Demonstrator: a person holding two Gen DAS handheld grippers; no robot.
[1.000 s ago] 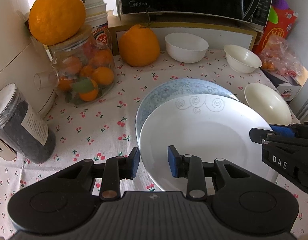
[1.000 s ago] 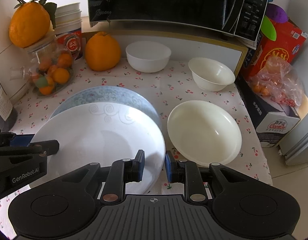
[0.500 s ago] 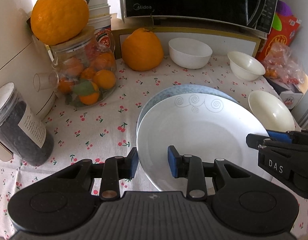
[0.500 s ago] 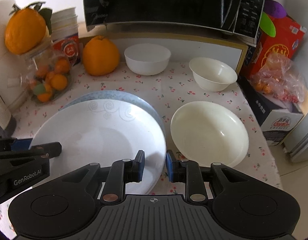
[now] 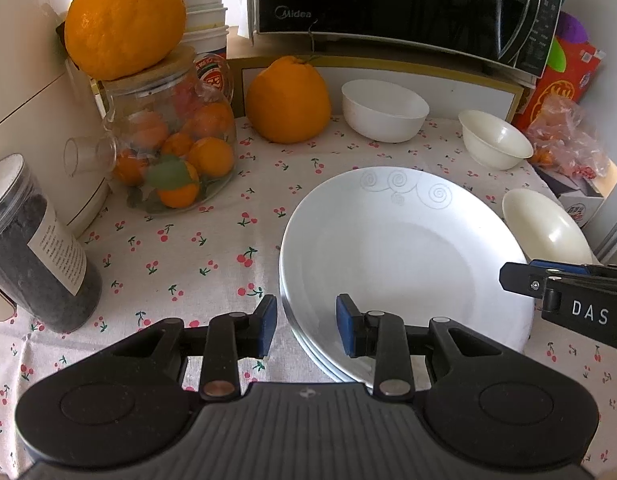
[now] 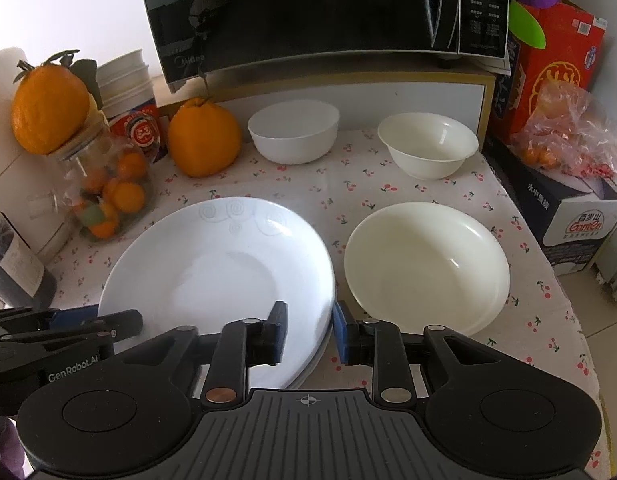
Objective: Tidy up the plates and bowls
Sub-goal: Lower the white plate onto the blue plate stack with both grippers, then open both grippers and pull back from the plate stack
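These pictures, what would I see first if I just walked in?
First the big white plate in the middle of the cherry cloth, with the left claw and right claw straddling its opposite edges. Then the large orange sitting on a glass jar at the left.

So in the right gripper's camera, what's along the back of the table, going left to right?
Fruit jar → big orange → white bowl → cream bowl → bag of fruit.
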